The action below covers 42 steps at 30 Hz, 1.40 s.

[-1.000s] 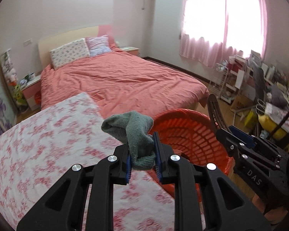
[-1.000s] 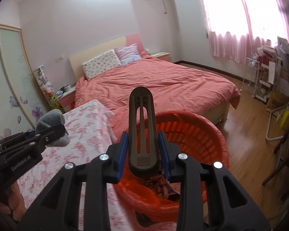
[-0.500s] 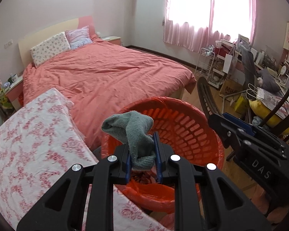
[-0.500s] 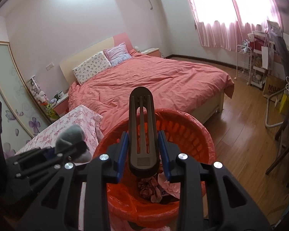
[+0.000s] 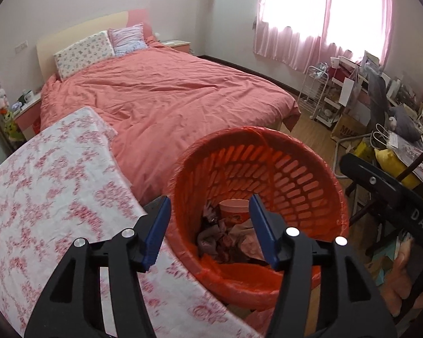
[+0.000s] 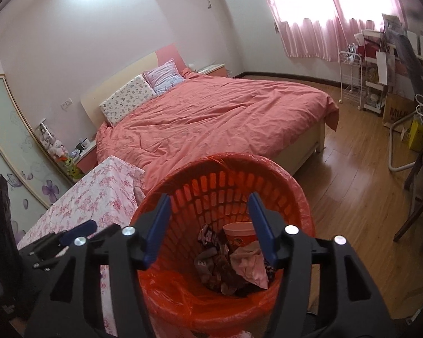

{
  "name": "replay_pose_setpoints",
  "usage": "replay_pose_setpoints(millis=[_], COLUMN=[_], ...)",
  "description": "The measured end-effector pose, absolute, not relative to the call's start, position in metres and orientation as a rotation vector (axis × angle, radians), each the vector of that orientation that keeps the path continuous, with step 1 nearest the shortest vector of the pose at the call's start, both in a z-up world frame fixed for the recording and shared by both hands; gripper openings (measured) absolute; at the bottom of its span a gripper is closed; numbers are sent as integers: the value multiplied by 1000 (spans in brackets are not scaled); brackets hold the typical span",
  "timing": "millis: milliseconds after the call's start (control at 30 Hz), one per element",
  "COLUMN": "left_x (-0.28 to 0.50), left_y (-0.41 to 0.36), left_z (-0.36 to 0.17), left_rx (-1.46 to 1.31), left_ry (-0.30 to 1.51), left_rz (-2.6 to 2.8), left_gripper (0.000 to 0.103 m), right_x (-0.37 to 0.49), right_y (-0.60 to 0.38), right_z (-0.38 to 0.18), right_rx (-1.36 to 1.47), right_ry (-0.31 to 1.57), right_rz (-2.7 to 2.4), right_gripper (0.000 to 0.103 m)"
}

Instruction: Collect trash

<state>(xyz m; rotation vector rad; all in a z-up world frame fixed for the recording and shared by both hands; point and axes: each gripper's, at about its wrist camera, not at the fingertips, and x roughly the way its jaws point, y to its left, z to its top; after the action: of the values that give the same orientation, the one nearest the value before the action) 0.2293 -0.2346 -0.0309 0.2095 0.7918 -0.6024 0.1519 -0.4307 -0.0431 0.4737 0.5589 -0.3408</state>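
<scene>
An orange slatted basket (image 5: 296,186) lined with an orange bag stands beside the table, directly under both grippers. Its rim (image 6: 231,156) fills the lower middle of the right wrist view. Inside lie a paper cup (image 6: 238,232), crumpled wrappers and a pink tissue (image 6: 248,264). My left gripper (image 5: 208,211) hangs over the basket mouth, its jaws opening with nothing between them. My right gripper (image 6: 208,211) is also above the basket, jaws opening and empty. The grey sock and the black piece are not clearly seen among the trash.
A table with a floral cloth (image 5: 56,197) sits left of the basket. Behind is a bed with a salmon cover (image 5: 169,98). A wooden floor (image 6: 352,183), a white wire rack (image 6: 349,79) and a cluttered desk (image 5: 394,129) are to the right.
Both grippers swung over the basket and sank a little. The left jaws let go of the grey sock and the right jaws let go of the black piece; both now stand apart.
</scene>
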Motion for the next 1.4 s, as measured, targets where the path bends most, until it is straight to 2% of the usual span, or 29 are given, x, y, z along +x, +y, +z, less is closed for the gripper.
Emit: replay_pose_setpoints(millis=[167,333,433,767,1100,1400], left_x=[212,182,167,105,49,25], left_y=[-200,-148,-123,-50,-8,15], left_z=[-14,5,10,13,0,-4], left_rx=[204,165,142,95,40,-21], left_ry=[728,665,639,530,487,502], left_rz=[-545,-466,-414,-186,-31,28], left_gripper=[72,87,93,101,101,101], right_x=[130,103,82,21,-25,-31], right_y=[-401,-365,-335,-253,-206,-183], right_z=[-24,-7,3,19,0,-7], right_rx=[387,317,251,78,96,111], right_ry=[512,463,432,368,382,493], right_rz=[-351,-351,-369,-505,-531,-509], right_gripper=[73,92,99,99,99,99])
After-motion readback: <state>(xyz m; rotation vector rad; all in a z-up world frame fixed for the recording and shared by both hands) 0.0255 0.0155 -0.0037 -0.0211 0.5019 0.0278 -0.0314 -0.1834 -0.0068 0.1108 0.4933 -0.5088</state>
